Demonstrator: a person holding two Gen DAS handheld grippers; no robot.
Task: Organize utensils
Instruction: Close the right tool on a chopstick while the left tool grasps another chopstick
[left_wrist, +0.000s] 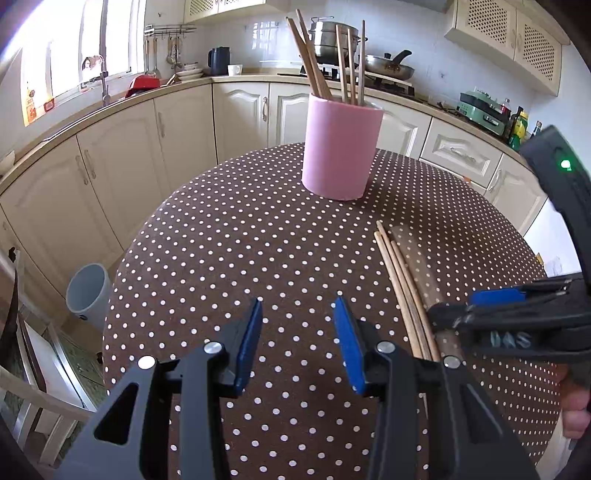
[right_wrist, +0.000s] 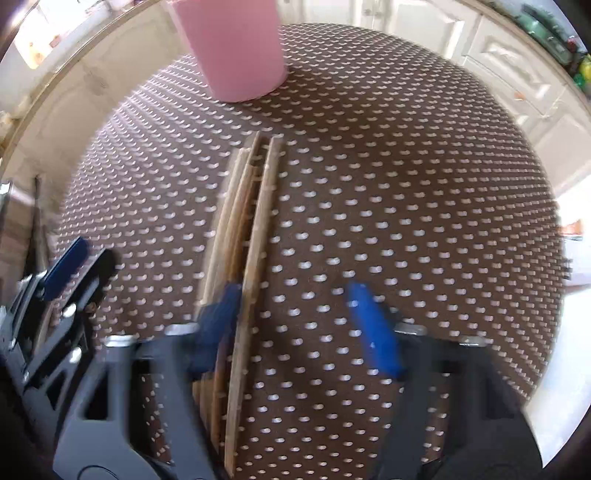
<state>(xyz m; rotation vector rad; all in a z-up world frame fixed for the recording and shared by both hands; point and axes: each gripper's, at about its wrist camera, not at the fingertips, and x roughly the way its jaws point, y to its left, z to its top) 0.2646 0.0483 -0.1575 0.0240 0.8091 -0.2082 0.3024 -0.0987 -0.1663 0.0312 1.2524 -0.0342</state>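
Note:
A pink holder (left_wrist: 341, 147) (right_wrist: 236, 48) stands at the far side of the brown dotted tablecloth (left_wrist: 221, 240) (right_wrist: 388, 184), with several wooden chopsticks (left_wrist: 325, 62) upright in it. A bundle of loose chopsticks (left_wrist: 402, 280) (right_wrist: 240, 229) lies on the cloth to the right. My right gripper (right_wrist: 295, 325) (left_wrist: 461, 306) is low over that bundle and blurred. Its blue pads stand apart. One chopstick runs just inside the left pad, and the others lie under or outside it. My left gripper (left_wrist: 299, 343) hovers open over bare cloth with nothing between its pads.
The round table's edge curves close on the left and right. A grey bin (left_wrist: 88, 291) stands on the floor to the left, next to a wooden chair (left_wrist: 22, 369). Cream cabinets (left_wrist: 184, 129) and a counter with a kettle (left_wrist: 219, 61) and pans line the back.

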